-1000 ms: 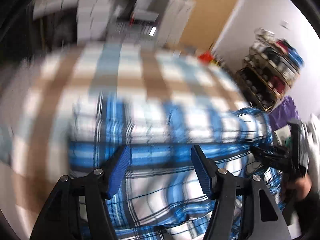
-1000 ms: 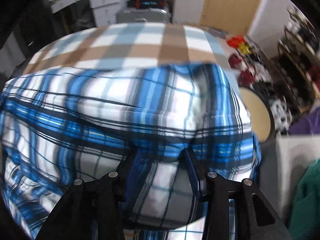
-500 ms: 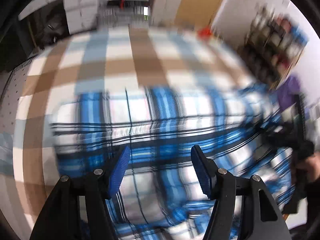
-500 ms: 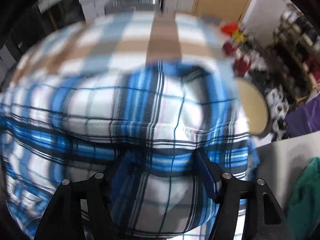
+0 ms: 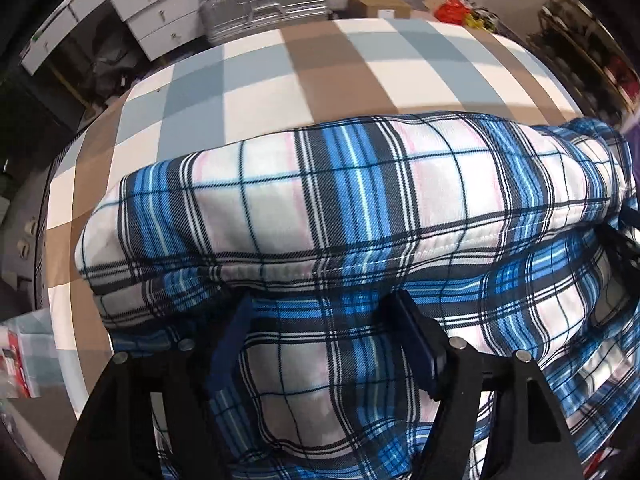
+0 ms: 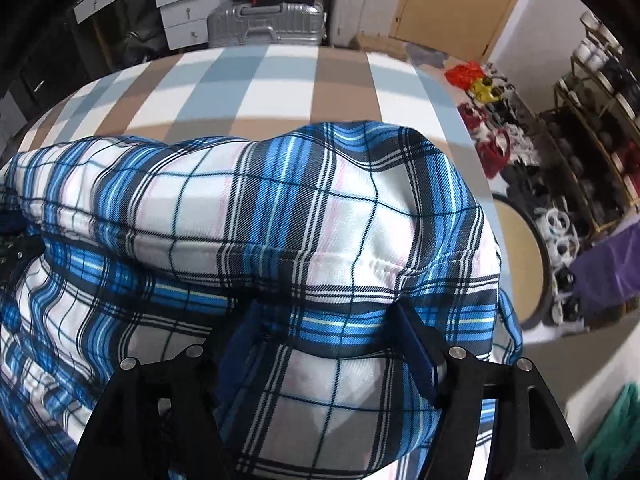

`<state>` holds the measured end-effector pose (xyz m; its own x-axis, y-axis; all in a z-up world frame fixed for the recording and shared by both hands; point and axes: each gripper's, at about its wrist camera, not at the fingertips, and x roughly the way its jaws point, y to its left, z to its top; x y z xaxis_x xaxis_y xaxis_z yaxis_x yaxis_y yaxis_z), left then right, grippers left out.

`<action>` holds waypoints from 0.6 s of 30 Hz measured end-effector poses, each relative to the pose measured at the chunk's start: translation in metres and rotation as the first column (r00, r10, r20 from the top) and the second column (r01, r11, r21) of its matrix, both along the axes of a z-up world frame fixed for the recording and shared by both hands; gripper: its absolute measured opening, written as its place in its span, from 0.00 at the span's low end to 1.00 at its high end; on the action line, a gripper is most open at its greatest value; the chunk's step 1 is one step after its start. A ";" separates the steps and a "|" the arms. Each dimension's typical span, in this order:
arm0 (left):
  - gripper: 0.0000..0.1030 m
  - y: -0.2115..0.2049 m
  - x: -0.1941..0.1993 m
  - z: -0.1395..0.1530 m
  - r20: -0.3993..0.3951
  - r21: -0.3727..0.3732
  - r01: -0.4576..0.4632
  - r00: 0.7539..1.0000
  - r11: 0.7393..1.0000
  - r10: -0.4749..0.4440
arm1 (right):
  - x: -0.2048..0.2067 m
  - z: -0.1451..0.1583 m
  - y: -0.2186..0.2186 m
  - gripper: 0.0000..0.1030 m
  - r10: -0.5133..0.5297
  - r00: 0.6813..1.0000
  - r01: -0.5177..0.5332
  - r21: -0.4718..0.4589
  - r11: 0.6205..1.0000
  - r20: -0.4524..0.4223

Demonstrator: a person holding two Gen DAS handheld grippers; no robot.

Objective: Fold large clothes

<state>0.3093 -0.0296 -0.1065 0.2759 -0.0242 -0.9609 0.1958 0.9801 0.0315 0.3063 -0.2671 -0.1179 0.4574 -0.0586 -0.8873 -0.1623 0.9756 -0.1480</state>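
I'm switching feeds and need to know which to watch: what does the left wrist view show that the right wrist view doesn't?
Only the left wrist view: clear packaging at its left edge, off the table.

Only the right wrist view: a shoe rack, a purple cloth, a round wooden board.

Both: the blue plaid shirt folded over on the checked tablecloth, a silver suitcase behind, and folded cloth between each claw's fingers.

A plaid shirt (image 5: pixel 360 208) is showing blue, white and dark navy checks with faint pink lines, lying across the near edge of a bed cover (image 5: pixel 304 64) that is displaying large brown, pale blue and white squares. Both grippers are wearing blue pads (image 5: pixel 412 340) on black frames, while a silver suitcase (image 6: pixel 266 24) is standing beyond the cover's far edge.
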 end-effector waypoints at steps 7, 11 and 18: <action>0.55 -0.030 -0.029 0.070 0.154 -0.097 0.161 0.977 0.982 -0.145 | -0.011 0.053 0.021 0.54 0.071 0.977 -0.095 0.116 0.989 0.200; 0.55 -0.062 -0.014 0.063 0.150 -0.038 0.140 0.980 0.989 -0.133 | 0.026 0.028 0.031 0.51 0.024 0.998 -0.034 0.182 0.983 0.056; 0.56 -0.045 0.025 0.018 0.063 -0.037 0.068 0.996 0.997 -0.066 | 0.043 -0.008 0.047 0.44 0.027 0.999 -0.027 0.006 1.000 -0.034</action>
